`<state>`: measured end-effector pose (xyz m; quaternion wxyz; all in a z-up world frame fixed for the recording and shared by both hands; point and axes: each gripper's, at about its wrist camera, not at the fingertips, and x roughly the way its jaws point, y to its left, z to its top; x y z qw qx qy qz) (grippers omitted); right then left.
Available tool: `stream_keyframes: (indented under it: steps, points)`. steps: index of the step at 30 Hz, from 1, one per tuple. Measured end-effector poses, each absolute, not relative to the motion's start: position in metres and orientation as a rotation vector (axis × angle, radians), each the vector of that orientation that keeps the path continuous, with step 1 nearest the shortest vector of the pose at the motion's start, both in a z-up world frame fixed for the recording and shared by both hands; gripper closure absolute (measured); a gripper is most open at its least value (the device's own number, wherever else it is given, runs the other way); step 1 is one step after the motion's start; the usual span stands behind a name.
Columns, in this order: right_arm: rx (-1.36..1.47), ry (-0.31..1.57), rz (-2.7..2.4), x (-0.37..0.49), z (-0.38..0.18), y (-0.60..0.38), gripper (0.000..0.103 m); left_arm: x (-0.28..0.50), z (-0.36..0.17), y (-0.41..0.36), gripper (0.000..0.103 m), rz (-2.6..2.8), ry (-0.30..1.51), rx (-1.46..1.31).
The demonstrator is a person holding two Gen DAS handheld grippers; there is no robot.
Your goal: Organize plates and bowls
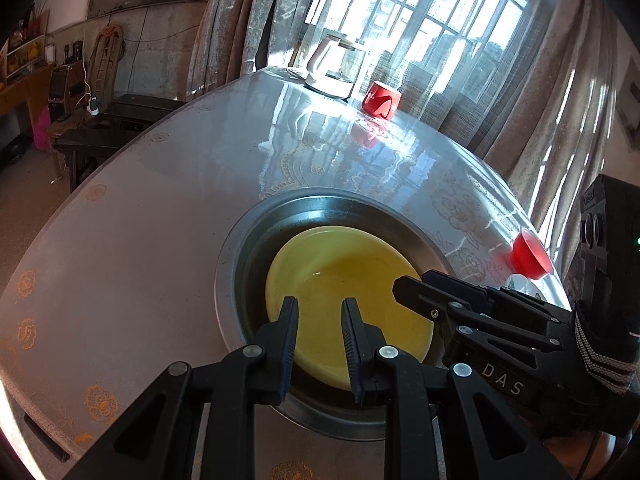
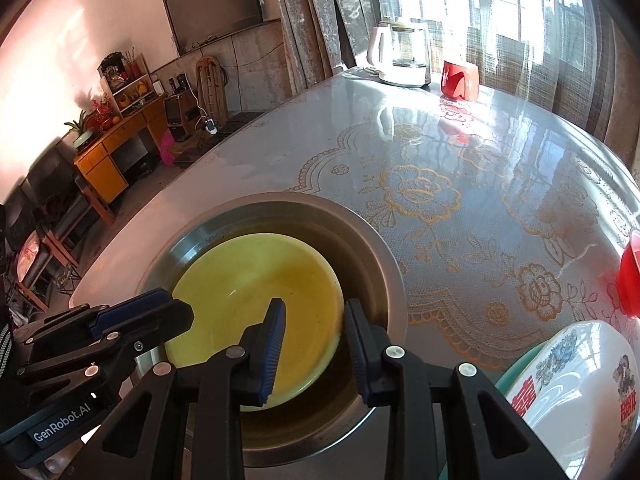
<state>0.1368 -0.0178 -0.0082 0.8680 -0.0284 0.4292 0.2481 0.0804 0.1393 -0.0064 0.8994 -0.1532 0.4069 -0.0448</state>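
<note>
The yellow plate (image 2: 256, 312) sits inside the steel basin (image 2: 376, 248) on the bench (image 2: 460, 152). My left tongs (image 1: 320, 344) and right tongs (image 2: 314, 344) both hang released over it, grasping nothing. Closing carelessly could skid the slick plate against the basin wall.

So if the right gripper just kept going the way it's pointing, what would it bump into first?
Most likely the yellow plate lying in the metal basin; the right gripper, jaws apart, points down at its near rim, though depth is unclear.
</note>
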Motion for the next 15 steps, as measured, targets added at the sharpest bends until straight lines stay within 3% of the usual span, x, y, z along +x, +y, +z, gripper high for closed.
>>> stream_keyframes:
  steps: [15]
  points:
    - [0.043,0.853,0.512,0.122,0.008,-0.04,0.067,0.065,0.003,0.129,0.075,-0.005,0.783,-0.202]
